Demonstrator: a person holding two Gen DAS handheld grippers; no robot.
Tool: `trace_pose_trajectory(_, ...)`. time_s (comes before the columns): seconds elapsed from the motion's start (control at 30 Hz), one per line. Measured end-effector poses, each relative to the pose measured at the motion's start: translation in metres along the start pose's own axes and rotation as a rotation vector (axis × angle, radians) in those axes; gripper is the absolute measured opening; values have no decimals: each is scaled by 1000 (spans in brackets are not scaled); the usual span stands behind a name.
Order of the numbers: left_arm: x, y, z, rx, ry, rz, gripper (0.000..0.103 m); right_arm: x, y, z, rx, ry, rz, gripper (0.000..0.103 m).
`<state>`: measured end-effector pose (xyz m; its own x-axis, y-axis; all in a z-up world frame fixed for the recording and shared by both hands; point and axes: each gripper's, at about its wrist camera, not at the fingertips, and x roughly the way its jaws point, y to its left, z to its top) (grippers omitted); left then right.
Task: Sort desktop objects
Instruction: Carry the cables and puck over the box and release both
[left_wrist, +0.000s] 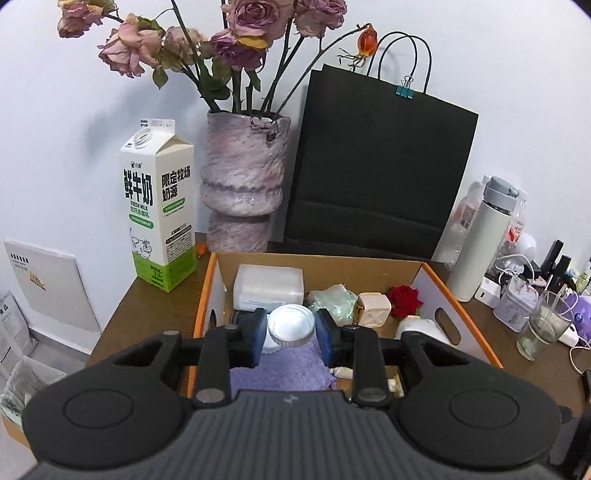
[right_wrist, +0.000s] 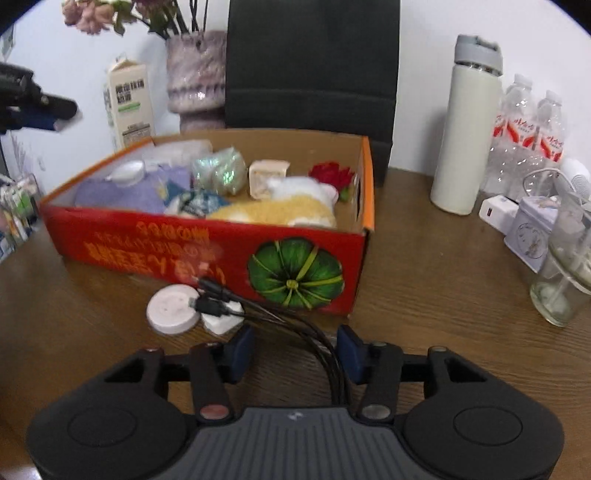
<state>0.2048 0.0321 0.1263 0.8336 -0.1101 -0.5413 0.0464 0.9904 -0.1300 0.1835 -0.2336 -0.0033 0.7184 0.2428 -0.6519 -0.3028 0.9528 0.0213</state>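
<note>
My left gripper (left_wrist: 291, 334) hangs over the cardboard box (left_wrist: 448, 295) and is shut on a small round jar with a white lid (left_wrist: 291, 325). Below it in the box lies a purple cloth (left_wrist: 280, 373). My right gripper (right_wrist: 295, 349) is open, low over the brown table in front of the red box wall (right_wrist: 221, 254). A bundle of black cables (right_wrist: 266, 314) runs between its fingers. A white round disc (right_wrist: 173, 309) and a white charger block (right_wrist: 221, 322) lie just ahead. The left gripper shows in the right wrist view (right_wrist: 40, 110), raised at far left.
The box holds a white plastic case (left_wrist: 269, 286), green wrap (left_wrist: 332, 301), cream cube (left_wrist: 373, 308), red rose (left_wrist: 404, 299) and a plush toy (right_wrist: 280, 210). Behind it stand a milk carton (left_wrist: 159, 214), vase (left_wrist: 242, 184) and black bag (left_wrist: 376, 173). Thermos (right_wrist: 467, 125), bottles, tin and glass (right_wrist: 565, 273) stand right.
</note>
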Motion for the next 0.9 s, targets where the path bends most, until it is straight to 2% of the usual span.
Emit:
trace_pose_trajectory(0.1, 3, -7, -3, 25, 8, 8, 30, 11, 0, 7, 23, -16, -2, 46)
trace_pose_trajectory(0.17, 3, -11, -5, 37, 6, 5, 30, 11, 3, 6, 19, -28, -7, 20)
trace_pose_trajectory(0.27, -1, -12, -4, 41, -8, 5, 30, 0, 10, 2, 8, 1, -3, 6)
trace_pose_trajectory(0.37, -5, -11, -2, 30, -15, -1, 30, -15, 15, -9, 33, -7, -24, 4)
trace_pose_trajectory(0.53, -16, -14, 0, 35, -50, -11, 30, -64, 15, 0, 99, -158, 20, 3)
trace_pose_trajectory(0.73, -9, -14, -1, 25, -44, -12, 30, -113, 11, 46, 125, -323, 78, 2)
trace_pose_trajectory(0.9, 8, -10, -4, 17, -33, -12, 30, -105, 15, 95, 102, -369, 63, 2)
